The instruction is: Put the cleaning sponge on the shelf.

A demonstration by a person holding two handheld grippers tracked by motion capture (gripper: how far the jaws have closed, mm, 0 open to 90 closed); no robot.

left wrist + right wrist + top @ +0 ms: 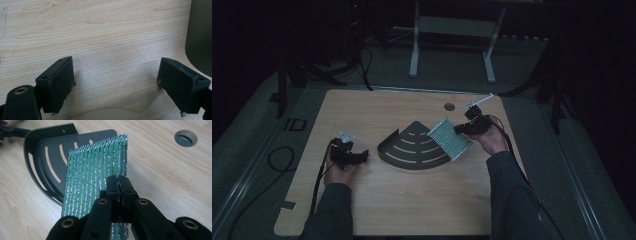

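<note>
A black quarter-round metal shelf tray (414, 146) with curved slots lies in the middle of the wooden table (382, 200). My right gripper (460, 129) is shut on the edge of a green and silver scouring pad (449, 138), holding it tilted over the tray's right side. In the right gripper view the pad (95, 177) hangs in front of the tray (45, 152), pinched between my closed jaws (119, 185). My left gripper (362, 157) rests near the table to the left of the tray, open with nothing between its pads (60, 82); the tray's wall (200, 37) is at its right.
A round cable hole (449, 106) sits in the table behind the tray, also seen as the hole (185, 138) in the right gripper view. A small white tool (478, 102) lies near the far right corner. Table legs (414, 45) stand beyond the far edge.
</note>
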